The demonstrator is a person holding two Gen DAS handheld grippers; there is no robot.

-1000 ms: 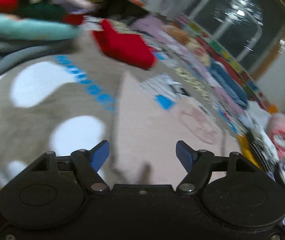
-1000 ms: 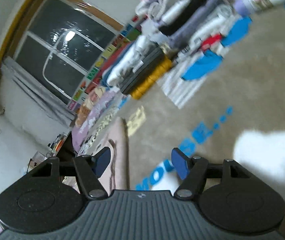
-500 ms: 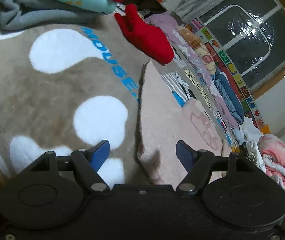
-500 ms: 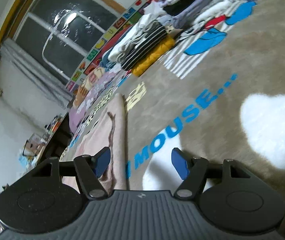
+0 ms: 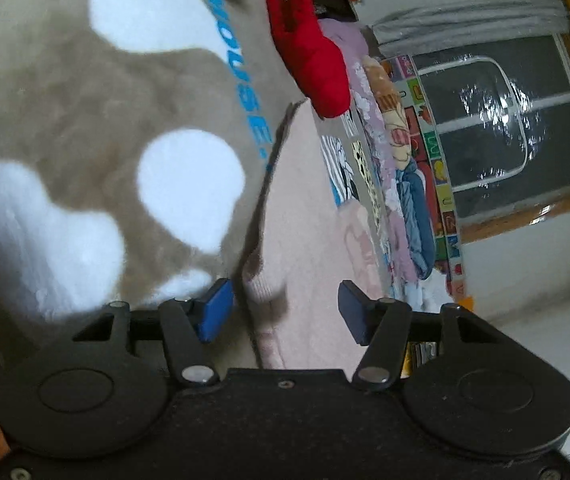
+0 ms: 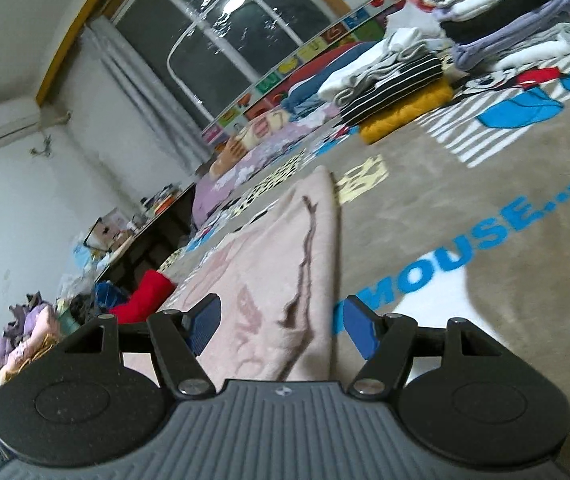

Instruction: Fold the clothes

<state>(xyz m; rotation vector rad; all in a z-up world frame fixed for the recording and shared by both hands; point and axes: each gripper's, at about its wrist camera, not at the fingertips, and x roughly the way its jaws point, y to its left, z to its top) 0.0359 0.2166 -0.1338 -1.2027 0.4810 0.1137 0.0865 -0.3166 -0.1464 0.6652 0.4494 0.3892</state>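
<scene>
A pale pink garment (image 5: 305, 220) lies flat on the brown carpet, and the right wrist view shows it (image 6: 269, 264) with a faint print and a dark seam line. My left gripper (image 5: 285, 312) is open, low over the garment's near corner, whose edge sits between the blue pads. My right gripper (image 6: 281, 320) is open too, with the garment's opposite end between its fingers. Neither gripper is closed on the cloth.
The carpet (image 5: 85, 120) has white patches and blue lettering (image 6: 465, 248). A red garment (image 5: 313, 60) lies beyond the pink one. Folded stacks (image 6: 401, 92) and bedding (image 5: 409, 200) line the wall under a dark window (image 6: 237, 40). More clothes (image 6: 25, 336) are piled at the left.
Both grippers have dropped lower and closer to the pink garment, so that its ends now sit between their open fingers. The left view has rolled to the side.
</scene>
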